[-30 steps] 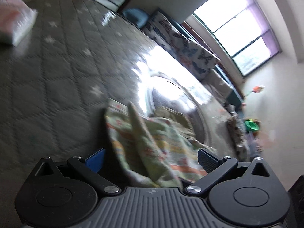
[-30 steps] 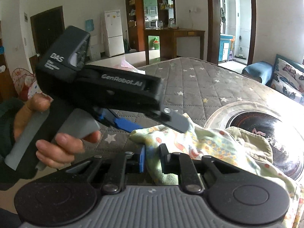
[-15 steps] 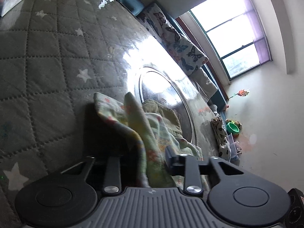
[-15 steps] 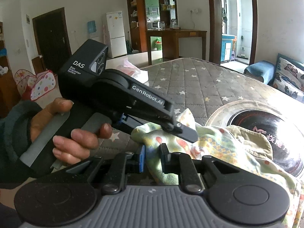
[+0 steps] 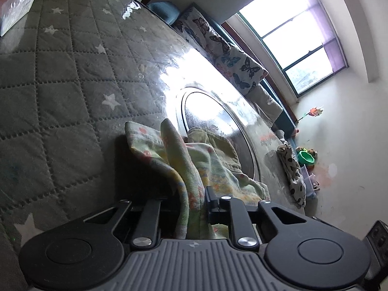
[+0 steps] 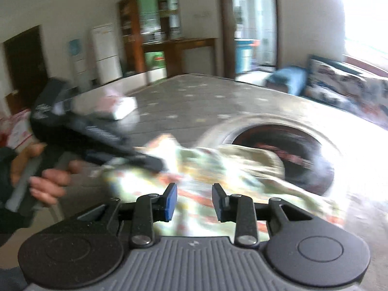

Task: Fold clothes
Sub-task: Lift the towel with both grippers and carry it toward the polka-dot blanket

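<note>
A small patterned green and yellow garment [image 5: 194, 160] lies crumpled on the grey quilted table cover [image 5: 60, 77], partly over a round dark glass plate [image 5: 213, 116]. My left gripper [image 5: 194, 201] is shut on a bunched fold of the garment. In the right wrist view the garment [image 6: 218, 169] is blurred, and the left gripper [image 6: 97, 133] is seen from the side, pinching the cloth's near edge. My right gripper [image 6: 194, 201] is open and empty, just above the garment.
A white plastic packet [image 5: 14, 7] lies far back on the table and shows in the right wrist view [image 6: 114, 106]. A butterfly-print cushion [image 5: 225, 55] and another spotted cloth [image 5: 293, 172] sit beyond the far table edge. A window glares brightly.
My left gripper closed on the garment fold. My right gripper let go of the cloth, opened, and pulled back; its view is now blurred from motion.
</note>
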`<state>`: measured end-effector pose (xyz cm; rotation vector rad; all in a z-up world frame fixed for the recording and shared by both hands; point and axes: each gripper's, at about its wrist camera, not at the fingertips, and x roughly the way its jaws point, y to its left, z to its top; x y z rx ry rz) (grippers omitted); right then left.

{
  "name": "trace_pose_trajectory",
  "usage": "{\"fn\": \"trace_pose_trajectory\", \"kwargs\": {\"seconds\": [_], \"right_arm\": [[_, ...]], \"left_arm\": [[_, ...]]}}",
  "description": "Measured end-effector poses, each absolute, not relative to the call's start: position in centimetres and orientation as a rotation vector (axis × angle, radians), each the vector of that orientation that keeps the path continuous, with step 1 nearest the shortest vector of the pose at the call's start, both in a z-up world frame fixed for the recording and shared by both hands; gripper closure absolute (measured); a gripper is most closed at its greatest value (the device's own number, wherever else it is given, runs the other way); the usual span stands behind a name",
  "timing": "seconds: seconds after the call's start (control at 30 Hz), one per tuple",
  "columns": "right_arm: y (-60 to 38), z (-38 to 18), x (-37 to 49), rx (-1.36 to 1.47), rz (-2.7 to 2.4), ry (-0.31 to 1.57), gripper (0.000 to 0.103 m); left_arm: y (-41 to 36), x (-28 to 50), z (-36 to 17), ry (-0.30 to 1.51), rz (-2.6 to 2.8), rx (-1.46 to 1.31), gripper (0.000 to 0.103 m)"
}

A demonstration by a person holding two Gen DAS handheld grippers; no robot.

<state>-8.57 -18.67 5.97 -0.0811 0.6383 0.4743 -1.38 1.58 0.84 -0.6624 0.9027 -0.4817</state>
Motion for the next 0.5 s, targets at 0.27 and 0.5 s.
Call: {"fn": "trace_pose_trajectory", "kwargs": {"seconds": [0.27, 0.5], "right_arm": [[-27.1, 3.3, -6.4, 0.034, 0.178, 0.688, 0.063], [-30.4, 0.5, -5.3, 0.107, 0.07, 0.72, 0.052]], "left_arm": [[0.4, -1.9, 2.1, 0.868, -0.481, -0.522, 0.085], [-0.6, -2.3, 3.3, 0.841, -0.489, -0.412, 0.085]]}}
